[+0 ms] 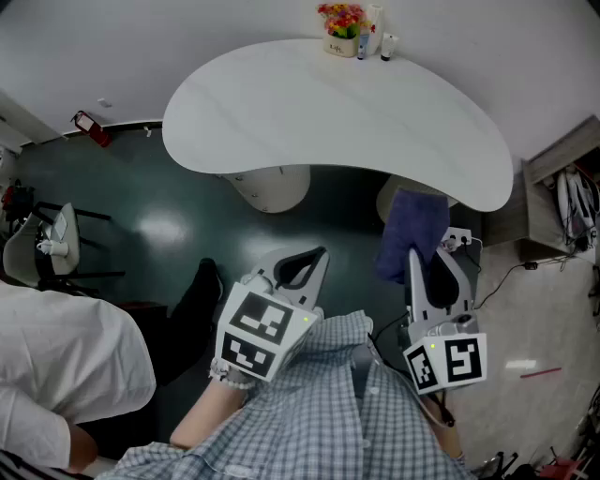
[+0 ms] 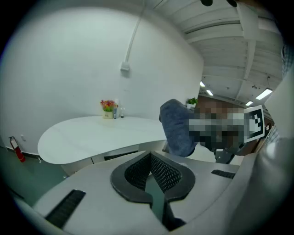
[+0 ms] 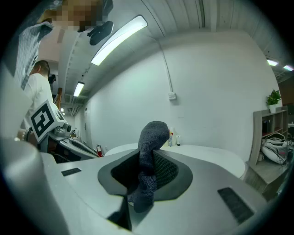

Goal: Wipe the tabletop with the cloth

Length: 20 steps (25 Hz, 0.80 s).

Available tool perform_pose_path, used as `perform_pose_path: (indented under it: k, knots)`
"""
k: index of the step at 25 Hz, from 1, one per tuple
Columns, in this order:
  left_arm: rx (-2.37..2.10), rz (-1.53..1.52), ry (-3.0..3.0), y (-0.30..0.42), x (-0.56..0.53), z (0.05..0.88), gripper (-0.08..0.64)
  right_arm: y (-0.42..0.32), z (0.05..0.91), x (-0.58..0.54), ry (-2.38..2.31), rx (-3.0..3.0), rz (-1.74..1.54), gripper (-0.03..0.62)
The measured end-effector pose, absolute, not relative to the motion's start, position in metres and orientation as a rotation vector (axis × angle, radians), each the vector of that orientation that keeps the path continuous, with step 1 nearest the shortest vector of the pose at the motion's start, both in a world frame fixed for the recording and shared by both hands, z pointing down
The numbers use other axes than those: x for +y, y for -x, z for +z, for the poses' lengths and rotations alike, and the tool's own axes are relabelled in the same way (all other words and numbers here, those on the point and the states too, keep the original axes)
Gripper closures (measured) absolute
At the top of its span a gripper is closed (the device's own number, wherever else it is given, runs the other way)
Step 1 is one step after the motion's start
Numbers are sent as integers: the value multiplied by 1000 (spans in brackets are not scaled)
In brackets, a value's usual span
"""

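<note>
The white kidney-shaped tabletop (image 1: 328, 122) lies ahead, beyond both grippers. My right gripper (image 1: 424, 267) is shut on a dark blue cloth (image 1: 412, 234), which stands up out of its jaws below the table's near right edge. In the right gripper view the cloth (image 3: 149, 151) is pinched between the pads of the right gripper (image 3: 146, 158), with the table (image 3: 206, 156) behind. My left gripper (image 1: 317, 258) hovers over the floor short of the table, shut and holding nothing. The left gripper view shows the left gripper (image 2: 149, 156), the table (image 2: 92, 135) and the cloth (image 2: 177, 128) off to the right.
A pot of flowers (image 1: 342, 23) and small bottles (image 1: 375, 42) stand at the table's far edge. Two round pedestals (image 1: 272, 187) hold the table up. A shelf unit (image 1: 562, 197) stands at the right, a chair (image 1: 47, 244) and a red extinguisher (image 1: 91, 127) at the left. A person in white (image 1: 56, 375) stands at lower left.
</note>
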<state>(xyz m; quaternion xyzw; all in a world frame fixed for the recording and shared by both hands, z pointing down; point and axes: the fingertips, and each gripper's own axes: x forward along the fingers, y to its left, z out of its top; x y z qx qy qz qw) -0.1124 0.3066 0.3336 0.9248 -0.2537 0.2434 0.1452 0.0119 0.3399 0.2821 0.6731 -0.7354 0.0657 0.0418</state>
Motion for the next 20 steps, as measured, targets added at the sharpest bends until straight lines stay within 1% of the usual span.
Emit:
perform_pose_path:
  k: [20]
  knots:
    - [-692,705,-2687,118,299,336,558,-9,280,336,-2118,-2229,216,515]
